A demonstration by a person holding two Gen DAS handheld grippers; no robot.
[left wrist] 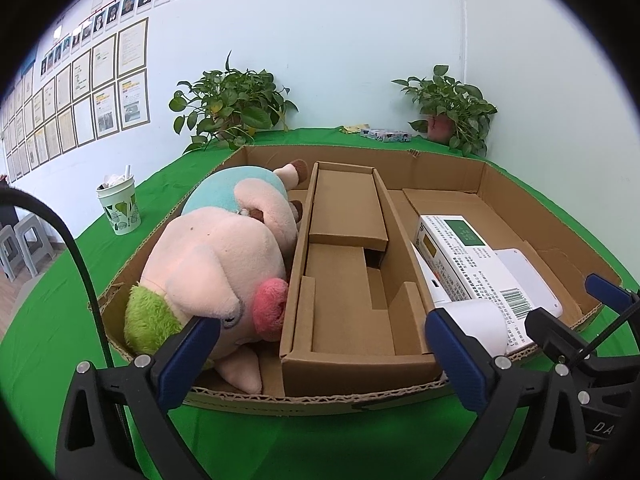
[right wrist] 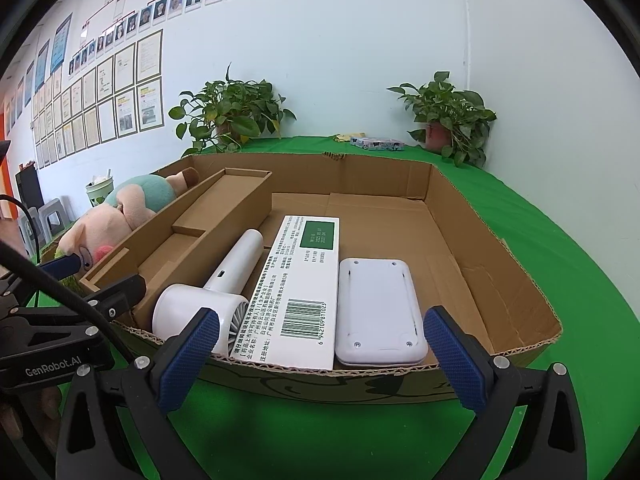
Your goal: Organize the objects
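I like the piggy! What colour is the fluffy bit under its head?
Bright green fur on the pink plush pig, clearest in the left wrist view.

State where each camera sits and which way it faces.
Left wrist: on the left gripper, looking forward and down over the cardboard tray's near edge at the plush pig; its own blue-padded fingers show.
Right wrist: on the right gripper, facing the white fan, medicine box and white device; the left gripper shows at left.
Shared: tray, pig, plants.

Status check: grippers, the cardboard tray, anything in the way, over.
Left gripper and right gripper: jaws open, empty. Plush pig, handheld fan, medicine box, white device in cardboard tray. Nothing blocking.
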